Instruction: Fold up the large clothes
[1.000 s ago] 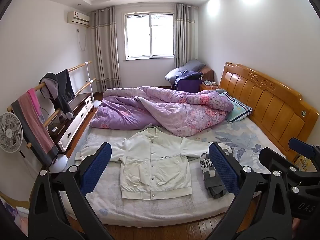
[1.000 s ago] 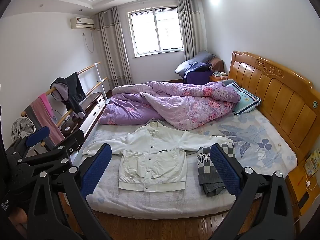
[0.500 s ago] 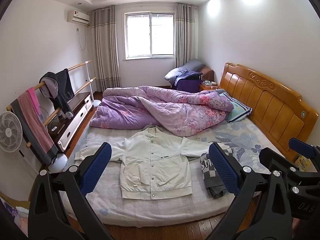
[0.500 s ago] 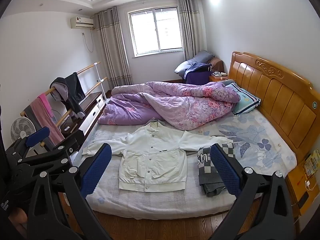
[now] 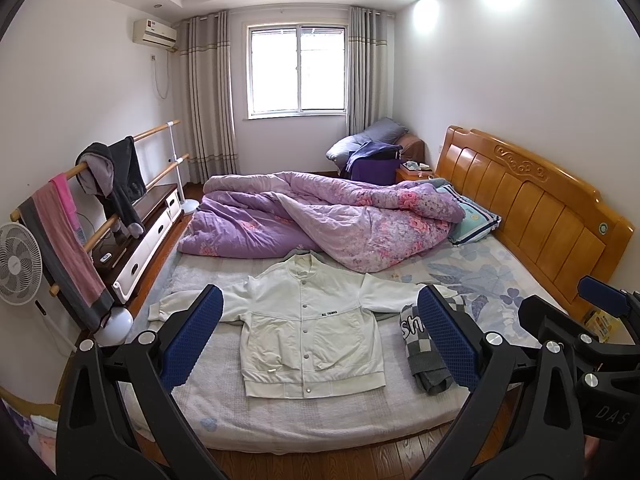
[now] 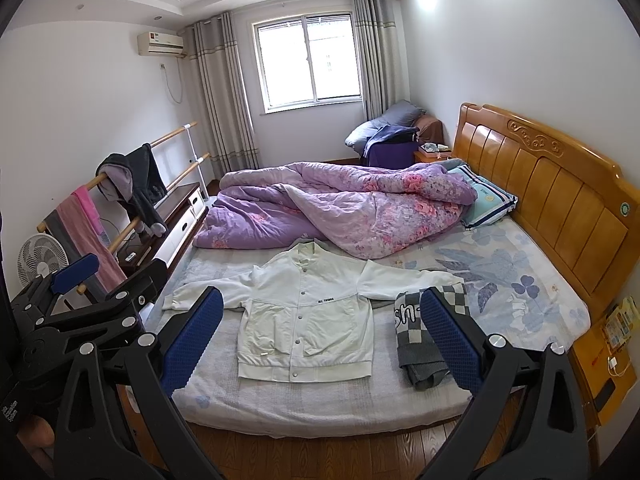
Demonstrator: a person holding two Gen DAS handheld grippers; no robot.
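Observation:
A white snap-front jacket point(image 5: 310, 320) lies flat on the bed, front up, sleeves spread, collar toward the quilt; it also shows in the right wrist view point(image 6: 306, 314). A folded grey checked garment point(image 5: 420, 350) lies by its right sleeve, also in the right wrist view point(image 6: 416, 336). My left gripper point(image 5: 320, 340) is open and empty, held back from the bed's near edge. My right gripper point(image 6: 320, 340) is open and empty, at the same distance. The right gripper shows at the left view's right edge point(image 5: 592, 332), the left gripper at the right view's left edge point(image 6: 84, 300).
A purple floral quilt point(image 5: 320, 220) is heaped behind the jacket. The wooden headboard point(image 5: 532, 208) and a pillow point(image 5: 472, 220) stand right. A clothes rack point(image 5: 80, 208), fan point(image 5: 16, 264) and low cabinet point(image 5: 140, 236) line the left wall. Wood floor point(image 6: 320, 452) lies before the bed.

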